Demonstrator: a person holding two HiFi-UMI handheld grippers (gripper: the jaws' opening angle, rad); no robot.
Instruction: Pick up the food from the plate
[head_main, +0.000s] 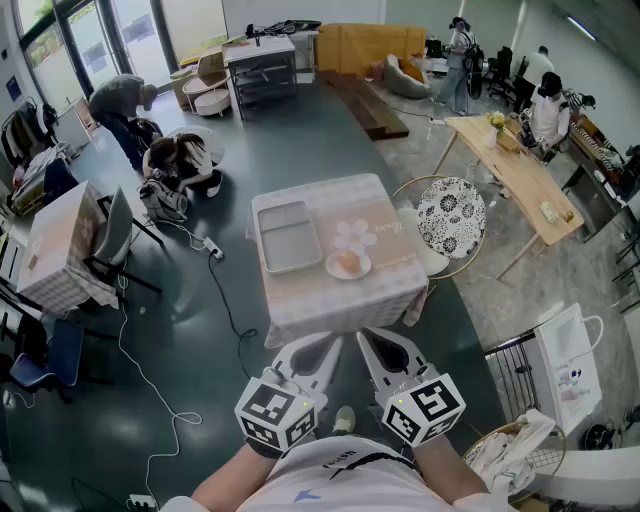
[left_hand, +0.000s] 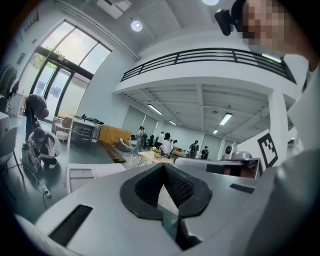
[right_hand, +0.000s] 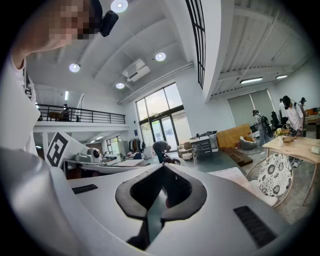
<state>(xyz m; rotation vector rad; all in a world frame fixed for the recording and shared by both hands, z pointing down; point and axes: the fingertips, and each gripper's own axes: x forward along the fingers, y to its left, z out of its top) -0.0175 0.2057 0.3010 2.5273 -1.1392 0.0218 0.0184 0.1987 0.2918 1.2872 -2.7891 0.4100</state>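
Head view shows the food (head_main: 349, 262), a small golden bun, on a white plate (head_main: 333, 270) toward the near edge of the tabletop (head_main: 395, 275), just off the near right corner of an empty tray (head_main: 263, 238). It looks untouched, so the pick-up has not begun.

Both tools are held close to the person's body, short of the near edge and well apart from the plate. This reads as a ready pose before the reach. The left gripper (head_main: 320, 350) and right gripper (head_main: 383, 348) sit side by side, angled slightly toward each other and tipped a little below level, with their marker cubes facing up.

Left gripper view has its jaws pressed together with nothing between them. Right gripper view shows the same: tips meeting and empty. Whichever hand goes for the bun will probably have to spread its jaws first, then travel forward over the near edge to the plate.
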